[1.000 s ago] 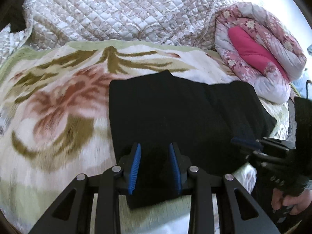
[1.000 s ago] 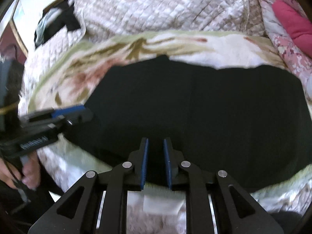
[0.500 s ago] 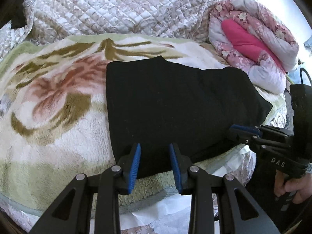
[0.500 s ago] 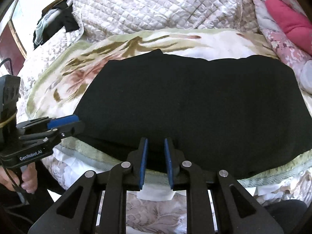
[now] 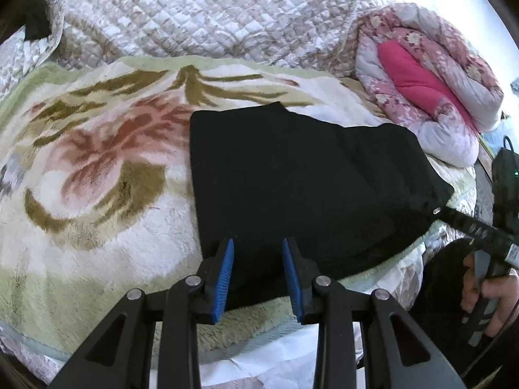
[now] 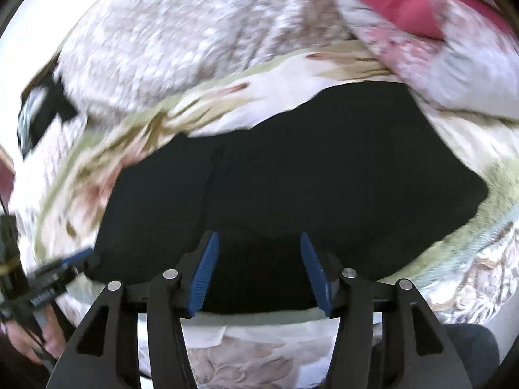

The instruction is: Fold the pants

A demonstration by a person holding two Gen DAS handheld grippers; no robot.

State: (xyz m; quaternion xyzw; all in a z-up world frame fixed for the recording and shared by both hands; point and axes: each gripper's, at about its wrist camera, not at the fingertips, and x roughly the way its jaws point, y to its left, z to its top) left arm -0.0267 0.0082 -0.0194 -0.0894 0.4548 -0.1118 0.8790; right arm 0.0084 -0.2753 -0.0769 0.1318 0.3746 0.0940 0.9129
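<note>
- Left wrist view: the black pants (image 5: 301,181) lie folded into a flat block on the floral blanket (image 5: 97,175) covering the bed.
- Left gripper (image 5: 258,275) hangs over the near edge of the pants; its blue pads stand apart with the dark cloth seen between them, and no pad visibly presses the fabric, so the jaws are parted, not clamped.
- Beyond the pants, a quilted cover (image 5: 201,16); to their far right, a rolled pink floral quilt (image 5: 431,97).
- At the right corner of the pants, the right gripper (image 5: 454,217) shows side-on, held by a hand (image 5: 489,291); its tip is just beside the cloth.
- Right wrist view (blurred by motion): right gripper (image 6: 259,269) is opening, pads wide apart, with the pants (image 6: 308,194) lying between and beyond them, not pinched.
- Left of the pants, the left gripper (image 6: 69,264) sits at their edge.
</note>
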